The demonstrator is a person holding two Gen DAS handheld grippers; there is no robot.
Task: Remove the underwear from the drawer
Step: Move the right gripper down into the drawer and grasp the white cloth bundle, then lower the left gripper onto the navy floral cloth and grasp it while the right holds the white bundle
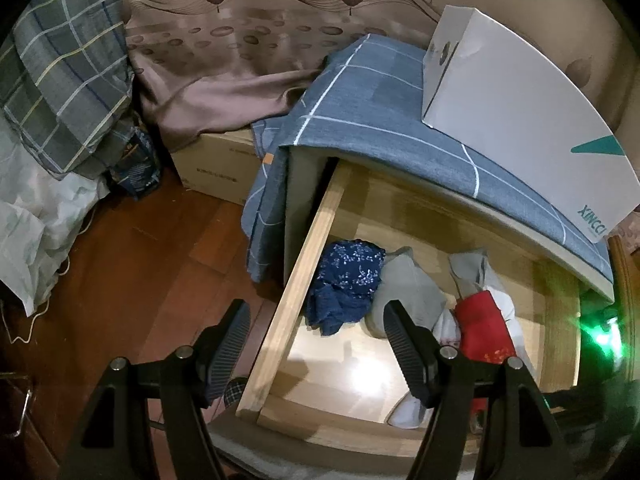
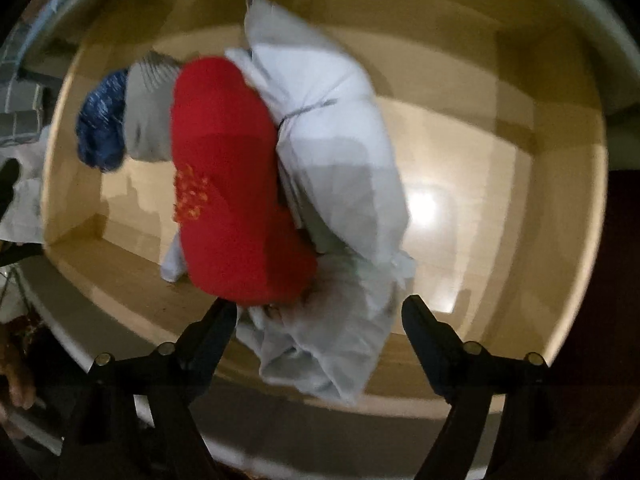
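The drawer [image 1: 304,280] stands pulled out, so its clothes lie exposed: a blue piece [image 1: 344,284], a grey piece [image 1: 408,292], a red piece [image 2: 228,184] and a pale bundle [image 2: 332,136], heaped together toward the left and middle. The right gripper [image 2: 320,312] points straight down over the heap, released and empty, its jaws straddling the pale cloth's near end, likely to pinch it. The left gripper [image 1: 316,320] hangs released above the drawer's left wall, clear of the reach.

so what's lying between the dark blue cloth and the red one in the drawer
A grey garment lies between the blue cloth and the red one, touching both. The left wrist view shows it best.
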